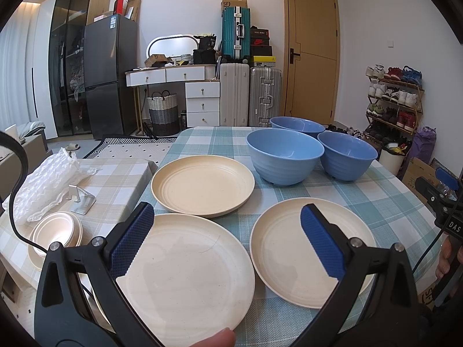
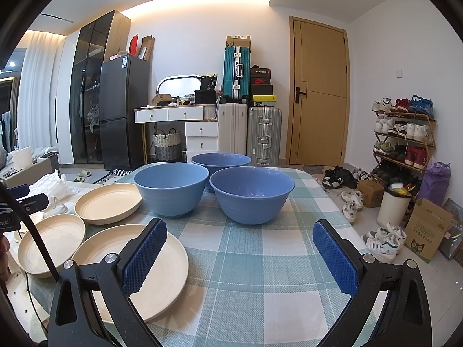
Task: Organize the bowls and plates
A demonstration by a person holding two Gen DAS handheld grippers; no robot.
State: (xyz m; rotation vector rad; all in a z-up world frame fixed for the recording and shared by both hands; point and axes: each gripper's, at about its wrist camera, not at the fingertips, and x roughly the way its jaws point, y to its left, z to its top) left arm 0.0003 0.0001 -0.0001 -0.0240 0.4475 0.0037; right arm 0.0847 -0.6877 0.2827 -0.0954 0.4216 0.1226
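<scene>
Looking down at the checked table (image 1: pixel 361 190), you have three cream plates lying flat and apart: the near plate (image 1: pixel 185 277), the right plate (image 1: pixel 292 248) and the far plate (image 1: pixel 202 185). Three blue bowls (image 2: pixel 172 188) stand close together behind them. Your left gripper (image 1: pixel 227 237) is spread wide and holds nothing. Your right gripper (image 2: pixel 240 253) is wide too, with nothing in it. The plates look light, stiff and smooth, so they may slip. Pinch a plate by its raised rim. Grab a bowl by its thin top edge.
</scene>
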